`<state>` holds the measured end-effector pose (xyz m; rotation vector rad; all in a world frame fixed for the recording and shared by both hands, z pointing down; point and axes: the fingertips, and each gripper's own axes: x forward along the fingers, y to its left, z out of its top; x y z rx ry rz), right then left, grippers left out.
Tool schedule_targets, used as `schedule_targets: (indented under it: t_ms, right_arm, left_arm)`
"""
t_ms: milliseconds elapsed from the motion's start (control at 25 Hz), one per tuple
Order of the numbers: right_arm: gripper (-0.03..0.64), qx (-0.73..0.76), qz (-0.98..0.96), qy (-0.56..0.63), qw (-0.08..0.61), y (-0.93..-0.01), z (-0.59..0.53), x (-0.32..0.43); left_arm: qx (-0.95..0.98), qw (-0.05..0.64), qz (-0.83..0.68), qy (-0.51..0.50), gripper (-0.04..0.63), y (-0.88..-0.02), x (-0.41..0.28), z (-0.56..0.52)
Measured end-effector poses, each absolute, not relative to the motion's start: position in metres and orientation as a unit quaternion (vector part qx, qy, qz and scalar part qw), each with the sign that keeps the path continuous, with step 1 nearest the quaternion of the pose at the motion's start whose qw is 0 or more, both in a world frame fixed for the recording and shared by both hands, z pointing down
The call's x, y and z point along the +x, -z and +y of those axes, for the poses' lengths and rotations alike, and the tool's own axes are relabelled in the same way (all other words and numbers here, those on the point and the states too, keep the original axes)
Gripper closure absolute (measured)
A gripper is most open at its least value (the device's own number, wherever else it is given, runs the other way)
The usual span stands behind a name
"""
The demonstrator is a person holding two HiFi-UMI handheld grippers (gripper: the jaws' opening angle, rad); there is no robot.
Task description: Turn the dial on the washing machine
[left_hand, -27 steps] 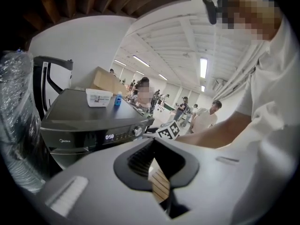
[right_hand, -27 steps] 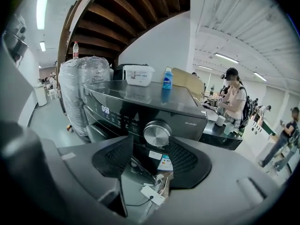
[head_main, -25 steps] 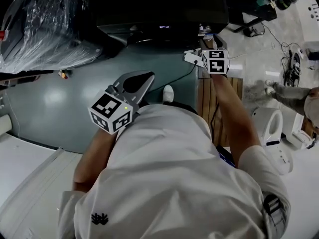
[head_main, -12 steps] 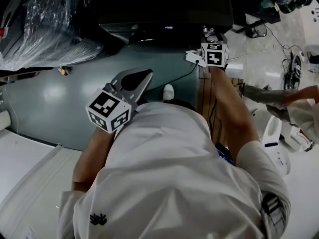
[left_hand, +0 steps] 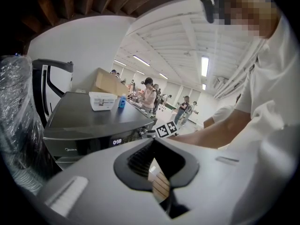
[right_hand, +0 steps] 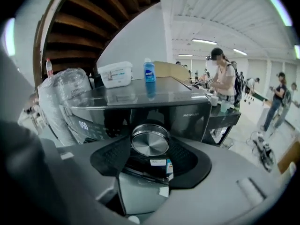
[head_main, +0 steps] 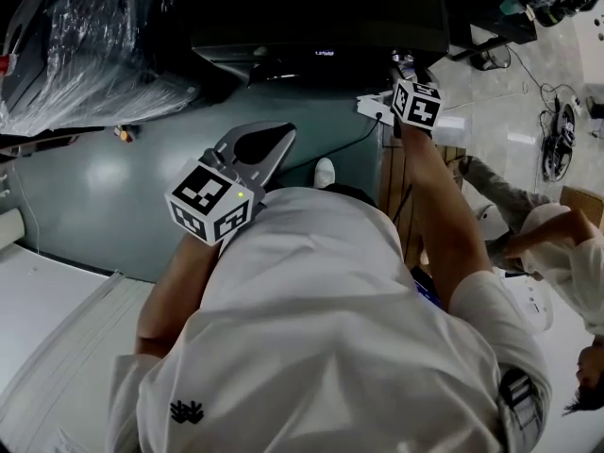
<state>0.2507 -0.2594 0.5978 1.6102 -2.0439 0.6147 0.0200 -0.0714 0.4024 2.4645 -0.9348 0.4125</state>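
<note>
A dark washing machine (head_main: pixel 311 17) stands in front of me, its lit display (head_main: pixel 324 53) facing me. Its round silver dial (right_hand: pixel 150 143) fills the middle of the right gripper view. My right gripper (right_hand: pixel 151 150) is up against the machine's front, and its jaws have just been opening. The dial sits between the black pads (right_hand: pixel 187 159), which stand apart from it. In the head view that gripper (head_main: pixel 404 66) is at the machine's right front corner. My left gripper (head_main: pixel 281 135) hangs back over the floor, shut and empty, tips together (left_hand: pixel 153 142).
A plastic-wrapped bulk (head_main: pixel 85 45) stands to the machine's left. On top of the machine (right_hand: pixel 154 90) are a white tub (right_hand: pixel 115 74) and a blue bottle (right_hand: pixel 149 70). A wooden pallet (head_main: pixel 392 182) and a cable lie by my feet. People stand at the right.
My right gripper has rolled at the dial and shifted slightly right. The left gripper has barely shifted. A person at the right edge has moved nearer.
</note>
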Motion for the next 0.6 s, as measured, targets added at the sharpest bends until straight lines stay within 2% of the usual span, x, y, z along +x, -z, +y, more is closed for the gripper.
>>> schedule_targets:
  t_ms: [200, 400, 600]
  right_arm:
    - [0.37, 0.59, -0.73, -0.316, 0.134, -0.601, -0.258, 0.255]
    - [0.37, 0.594, -0.736, -0.28, 0.166, -0.598, -0.257, 0.254]
    - [0.357, 0.585, -0.747, -0.19, 0.253, -0.595, -0.253, 0.25]
  left_arm:
    - [0.9, 0.236, -0.333, -0.149, 0.54, -0.404, 0.021, -0.077]
    - [0.904, 0.235, -0.324, -0.149, 0.54, -0.404, 0.022, -0.08]
    - [0.906, 0.235, -0.321, -0.148, 0.54, -0.403, 0.022, -0.083]
